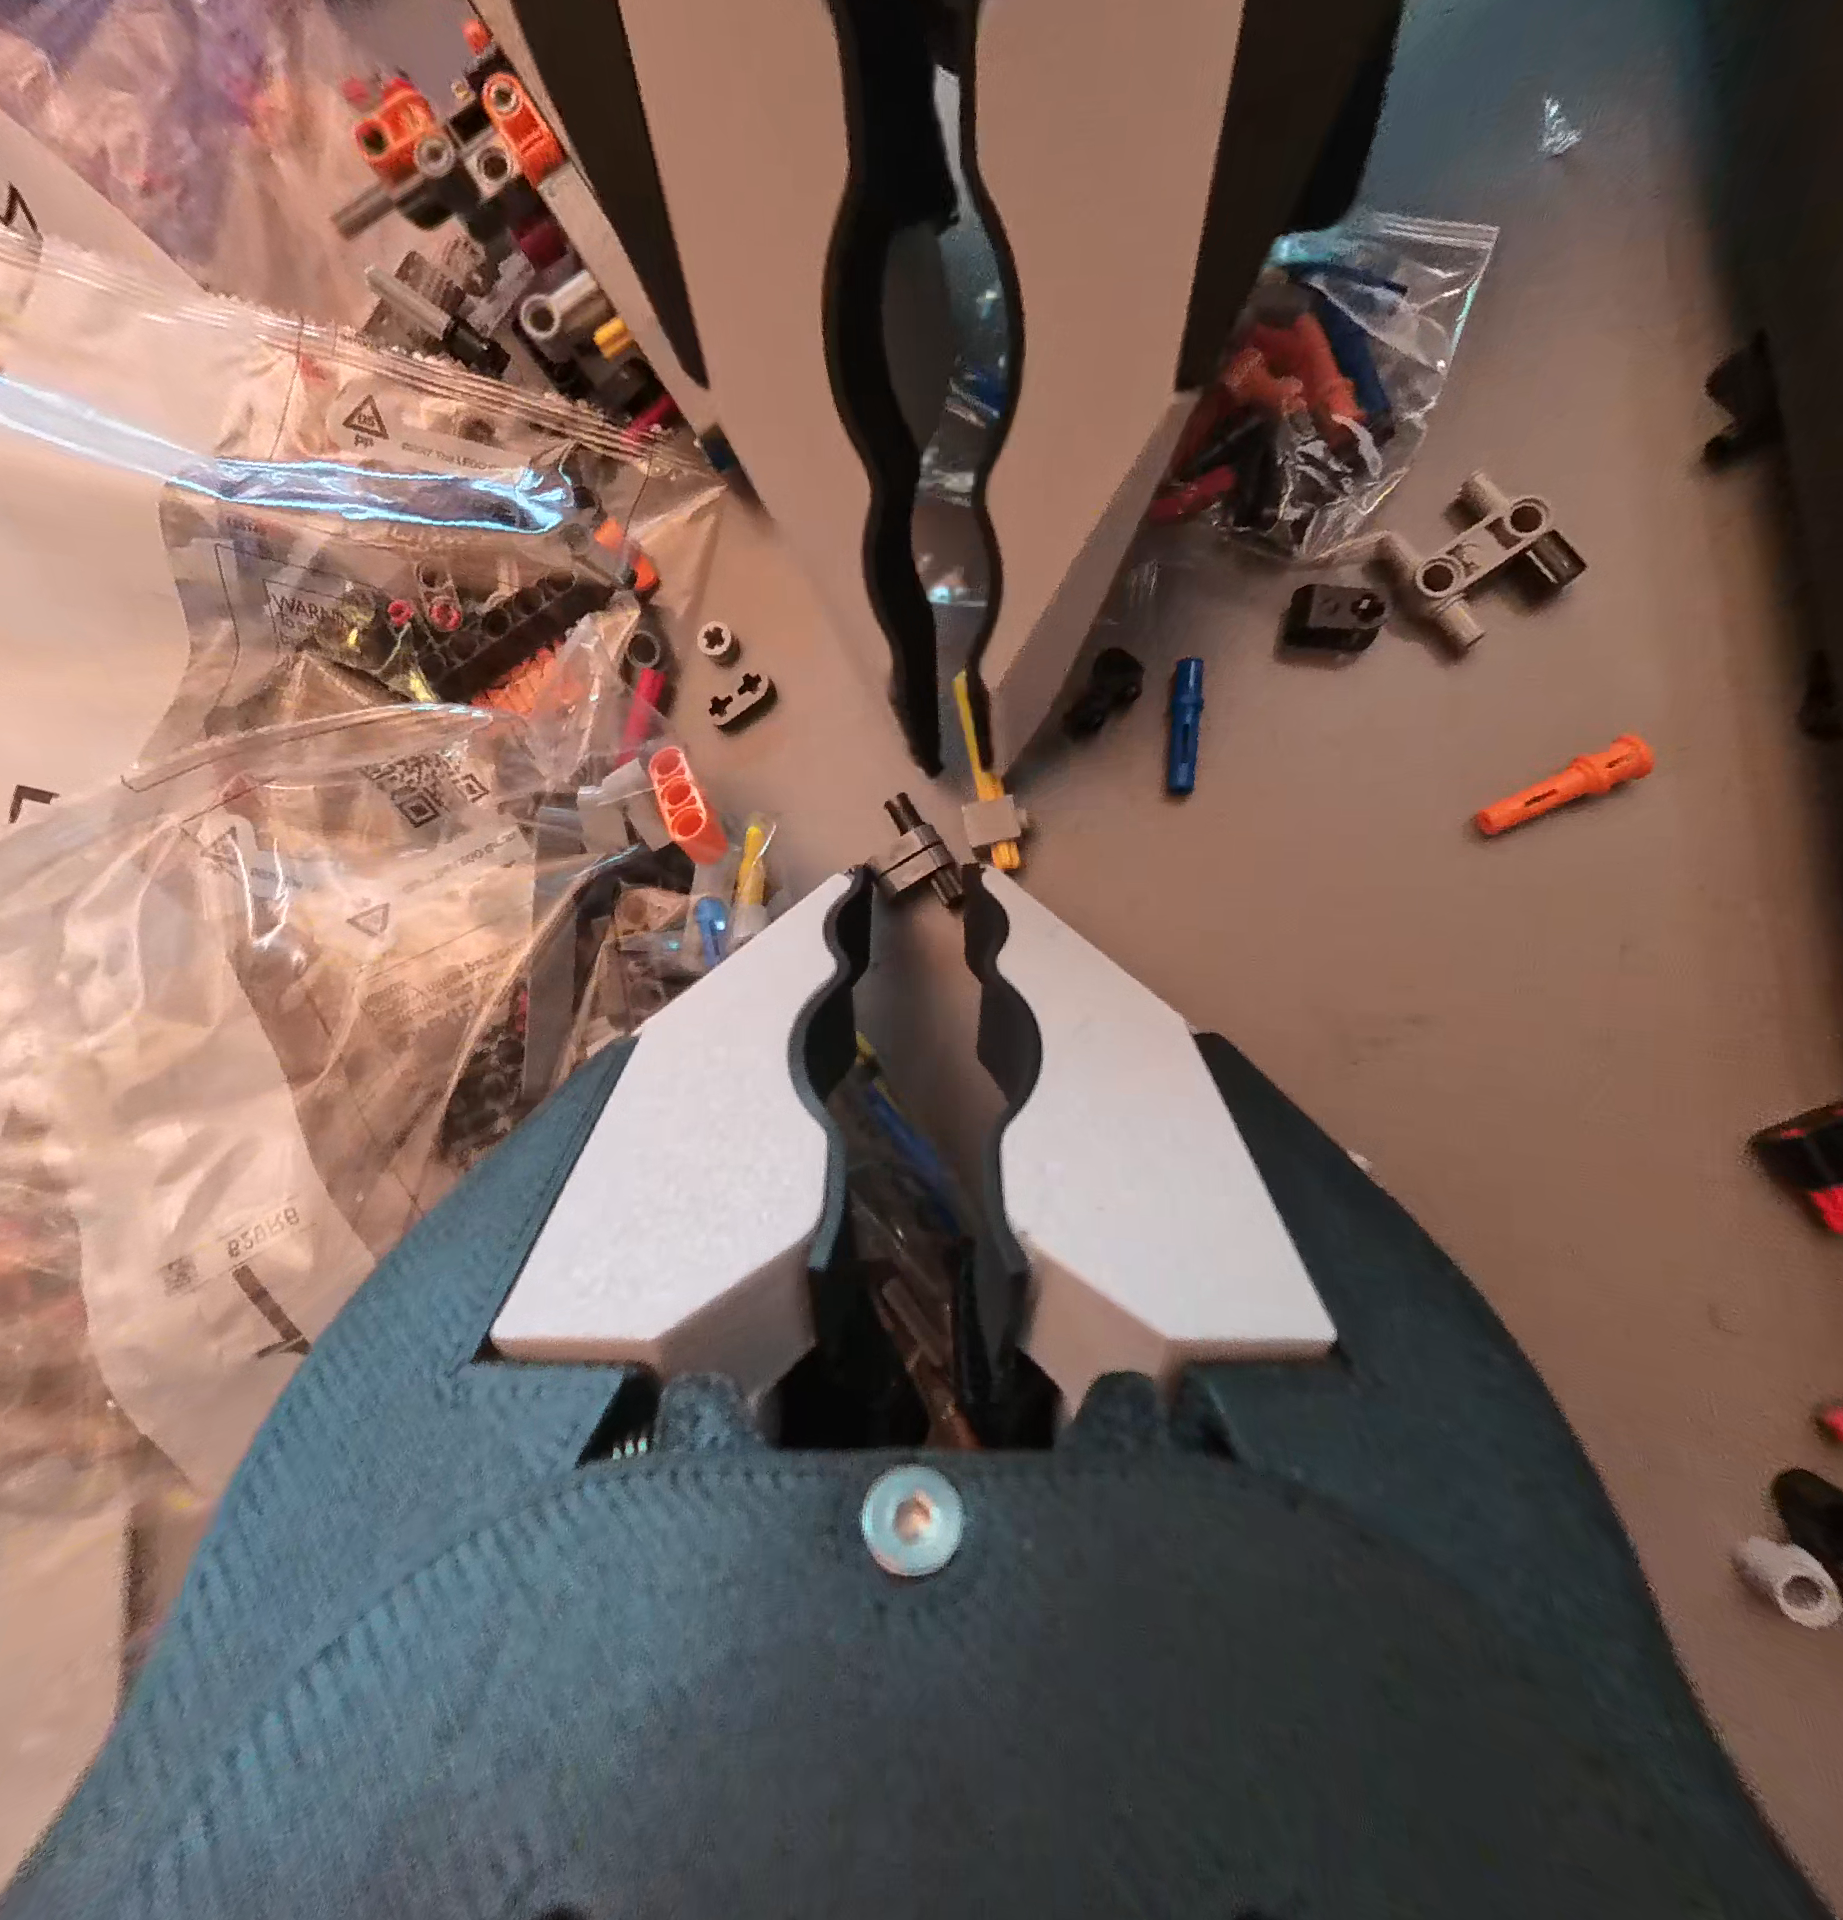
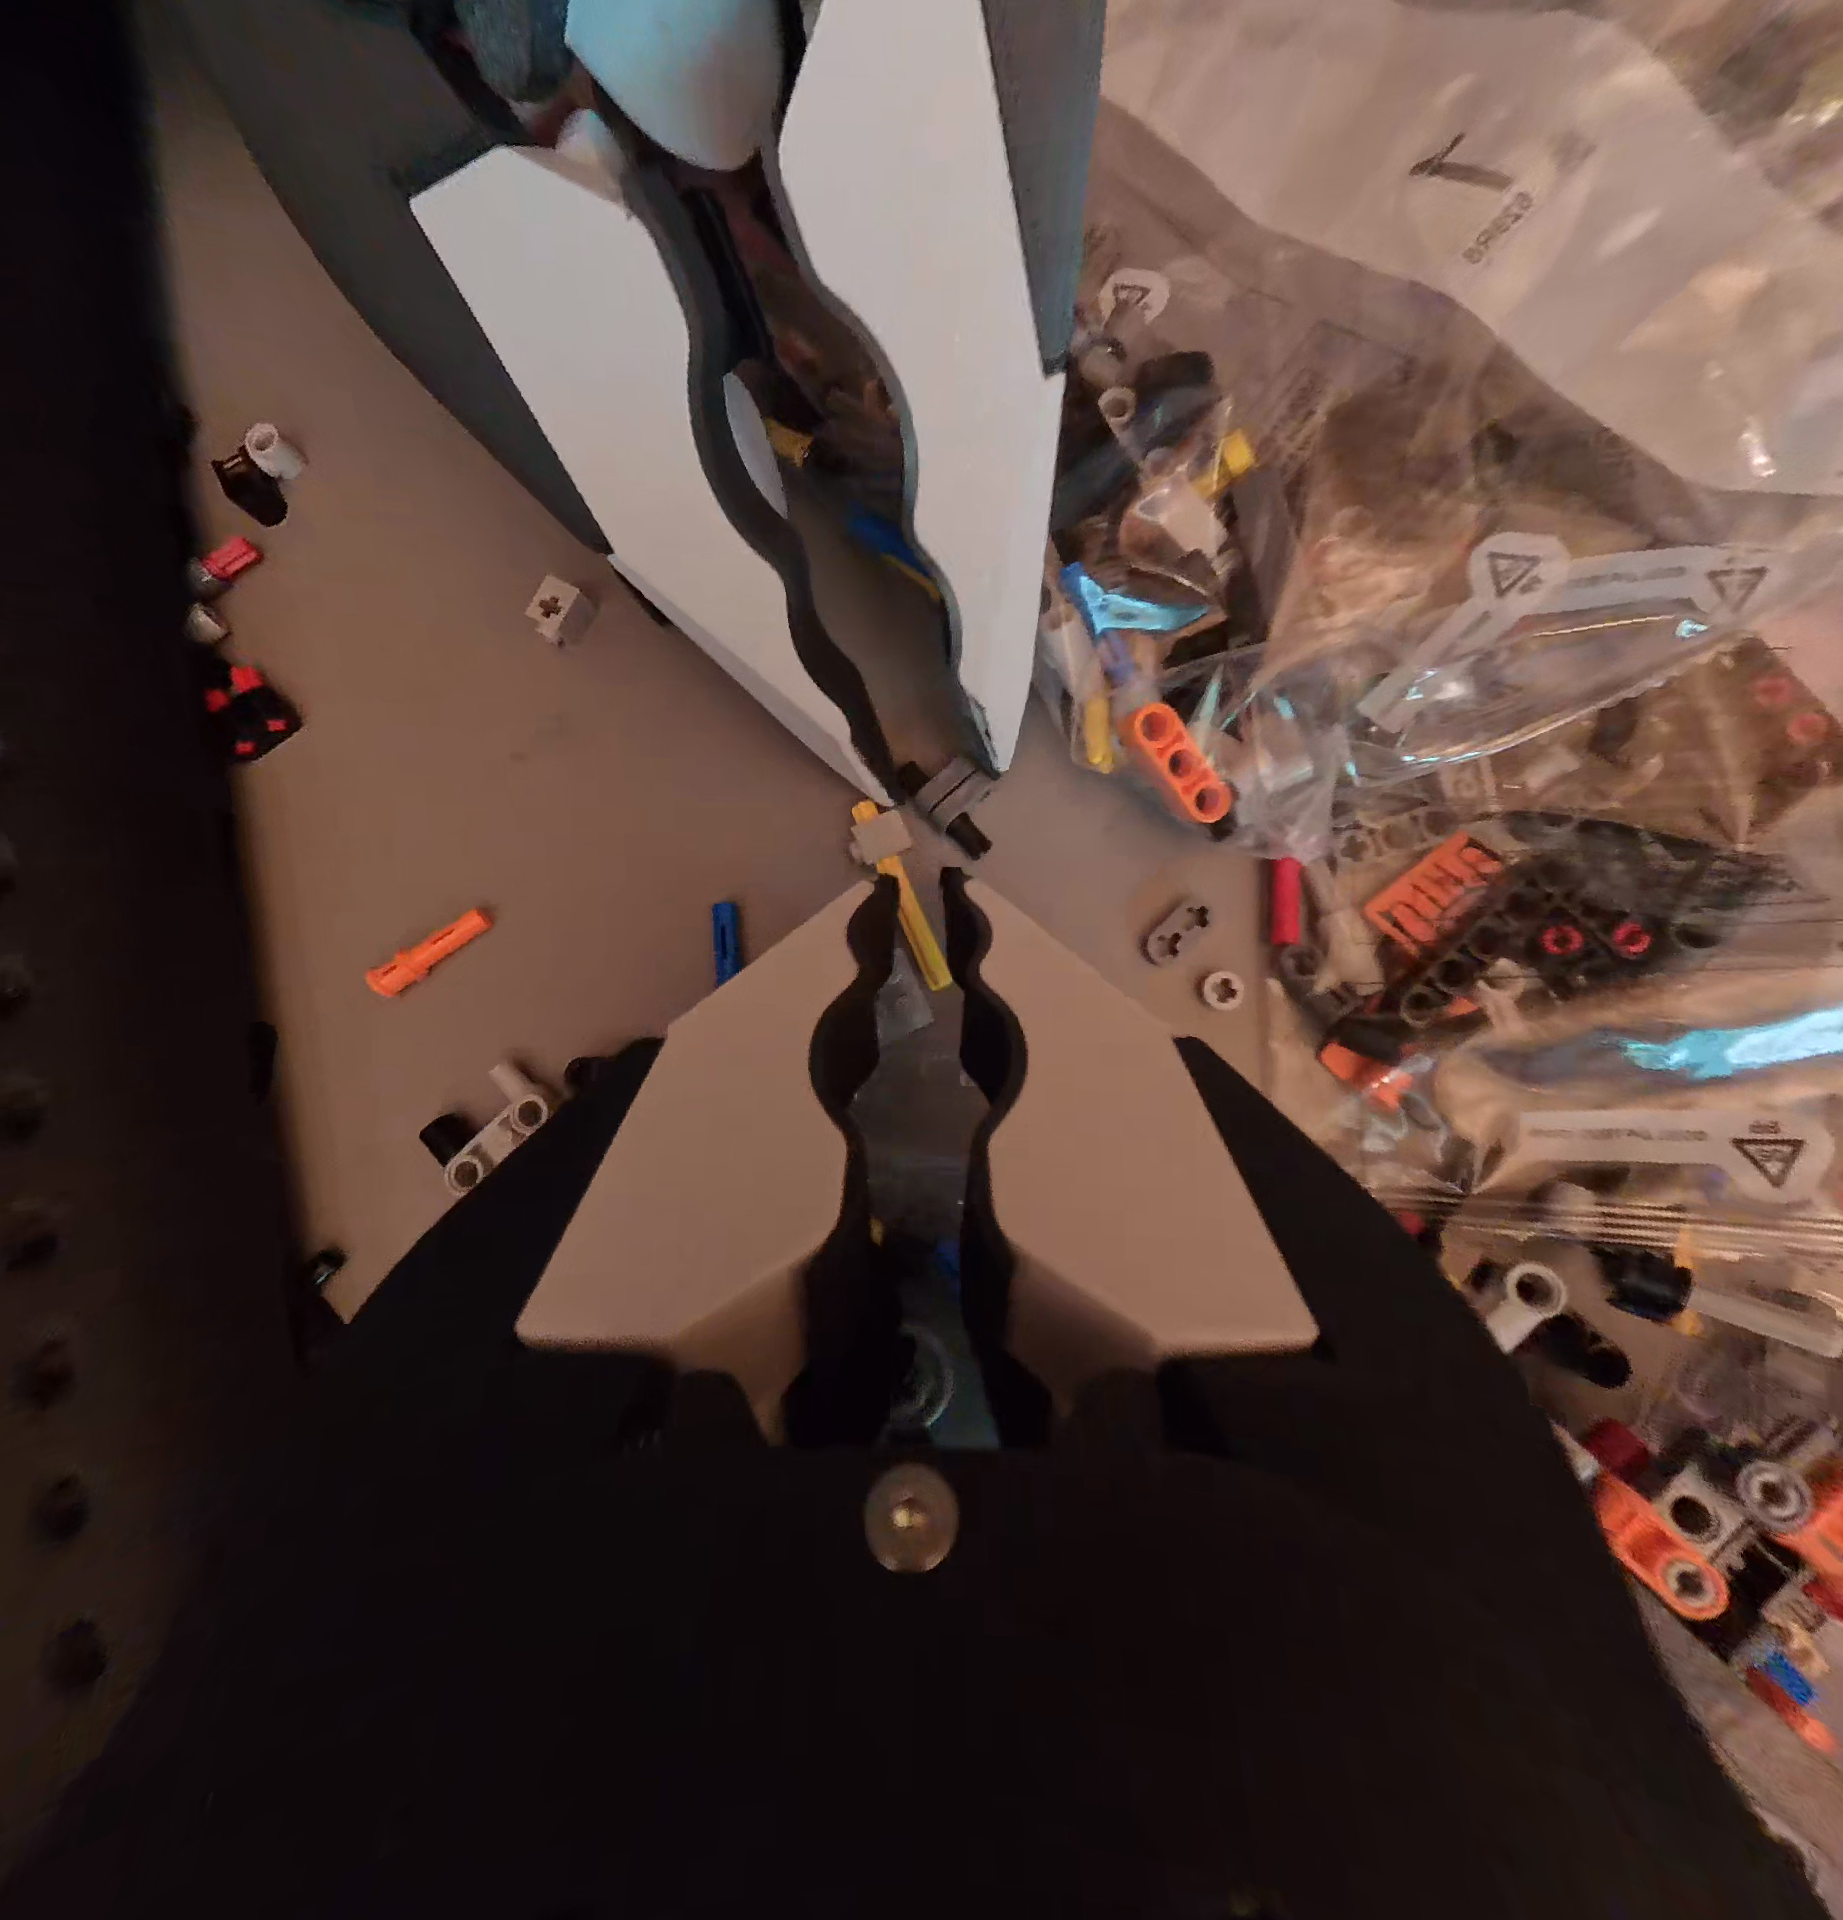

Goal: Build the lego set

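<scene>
Between your two sets of tongs, tip to tip above the worktop, the join waits. Your left tongs clamp a grey connector with a black pin; your right tongs clamp a yellow axle carrying a grey bush. Axle runs along the right fingers, its bush touching the connector. Bags of parts crowd one side; loose pins lie well apart.

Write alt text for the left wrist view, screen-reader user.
Two tools meet tip to tip over a grey table: the left tool pinches a grey connector with a black pin, the right tool opposite holds a yellow axle carrying a small grey block. Clear bags of parts lie left; loose orange and blue pins lie right.
</scene>
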The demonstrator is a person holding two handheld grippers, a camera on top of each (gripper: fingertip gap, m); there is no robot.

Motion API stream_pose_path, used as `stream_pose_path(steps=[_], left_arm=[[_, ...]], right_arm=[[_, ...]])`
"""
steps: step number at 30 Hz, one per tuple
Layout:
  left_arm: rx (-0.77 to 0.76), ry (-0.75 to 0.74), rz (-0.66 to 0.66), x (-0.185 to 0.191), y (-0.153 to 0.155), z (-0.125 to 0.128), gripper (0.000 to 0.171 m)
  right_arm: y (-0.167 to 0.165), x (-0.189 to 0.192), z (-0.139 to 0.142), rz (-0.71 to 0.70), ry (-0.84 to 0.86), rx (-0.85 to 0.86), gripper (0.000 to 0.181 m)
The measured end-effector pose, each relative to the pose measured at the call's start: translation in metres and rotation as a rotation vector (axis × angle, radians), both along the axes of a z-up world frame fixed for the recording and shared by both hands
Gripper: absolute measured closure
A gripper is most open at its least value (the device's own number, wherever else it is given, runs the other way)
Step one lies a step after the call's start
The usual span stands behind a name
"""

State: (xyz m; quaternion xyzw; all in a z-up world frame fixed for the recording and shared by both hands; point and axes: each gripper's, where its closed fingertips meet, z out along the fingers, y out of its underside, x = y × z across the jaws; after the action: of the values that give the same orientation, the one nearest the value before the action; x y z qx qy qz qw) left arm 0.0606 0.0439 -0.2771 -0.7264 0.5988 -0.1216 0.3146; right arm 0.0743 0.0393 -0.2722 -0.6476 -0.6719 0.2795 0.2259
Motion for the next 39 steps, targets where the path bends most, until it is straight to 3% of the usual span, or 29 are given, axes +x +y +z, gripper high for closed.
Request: stream_pose_path(steps=[8,18,23,30,33,34,39], left_arm=[[0.078,-0.013,-0.088,0.006,-0.005,0.006,0.158],[0.205,-0.073,-0.148,0.011,-0.005,0.026,0.159],[0.239,-0.089,-0.136,0.01,-0.002,0.029,0.159],[0.243,-0.089,-0.104,0.01,0.003,0.03,0.146],[0.244,-0.08,-0.114,0.013,0.002,0.027,0.148],[0.25,-0.07,-0.119,0.013,0.001,0.026,0.157],[0.25,-0.097,-0.114,0.013,0.002,0.031,0.157]], right_arm=[[0.002,-0.003,0.0,0.016,0.002,0.074,0.167],[0.001,-0.002,0.009,0.023,0.051,0.064,0.178],[0.003,-0.001,0.014,0.026,0.061,0.105,0.179],[0.003,-0.002,0.019,0.036,0.075,0.166,0.18],[0.001,-0.004,0.019,0.052,0.069,0.202,0.18],[0.001,-0.004,0.019,0.058,0.066,0.212,0.18],[0.001,-0.004,0.024,0.053,0.086,0.23,0.18]])
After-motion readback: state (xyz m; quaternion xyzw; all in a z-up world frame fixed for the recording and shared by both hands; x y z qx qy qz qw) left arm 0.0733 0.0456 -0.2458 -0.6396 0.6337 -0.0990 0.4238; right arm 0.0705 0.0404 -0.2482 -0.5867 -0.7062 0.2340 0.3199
